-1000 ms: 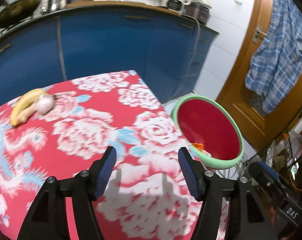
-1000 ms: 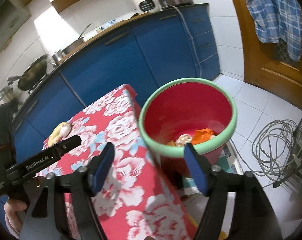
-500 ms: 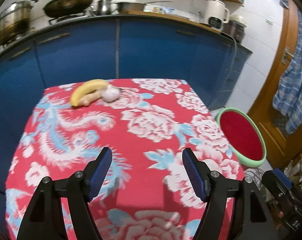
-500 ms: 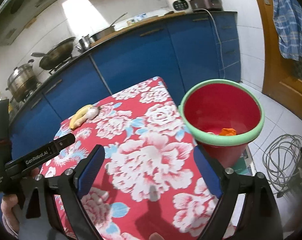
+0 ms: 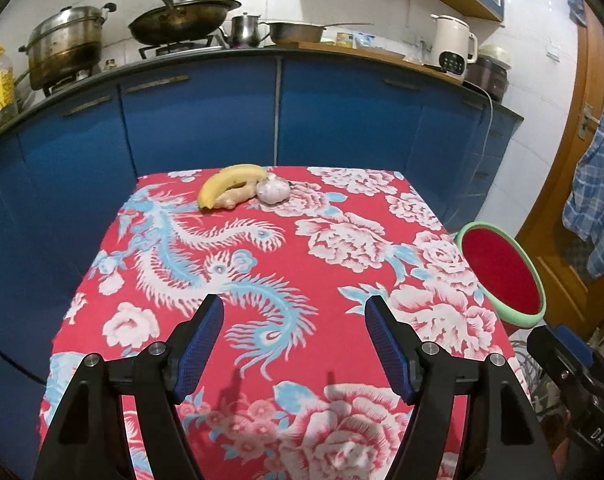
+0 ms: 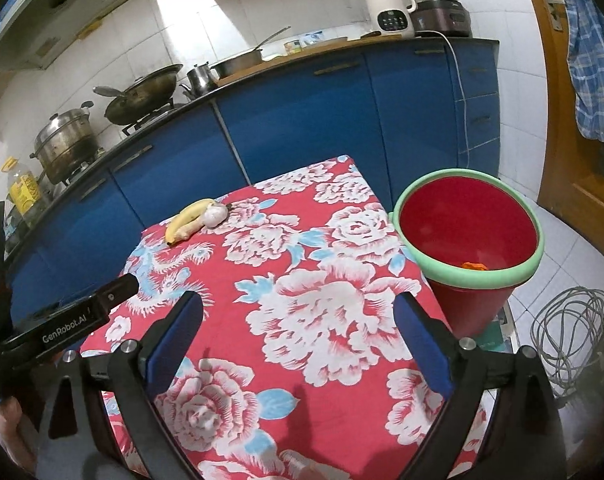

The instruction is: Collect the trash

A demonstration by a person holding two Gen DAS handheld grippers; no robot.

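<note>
Right now both grippers hold nothing. The left gripper has its jaws apart over the near part of the table, and the right gripper is opening its jaws wider, with only cloth showing between them. Some orange trash already lies in the red bin, just past the table's right edge. Left to collect — I think — is the little pile at the far edge: a banana, a ginger piece and a garlic bulb. The banana lies along that far edge, its tip toward the far left corner.

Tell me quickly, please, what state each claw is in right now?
Left claw: open, empty.
Right claw: opening, nothing between its jaws.
</note>
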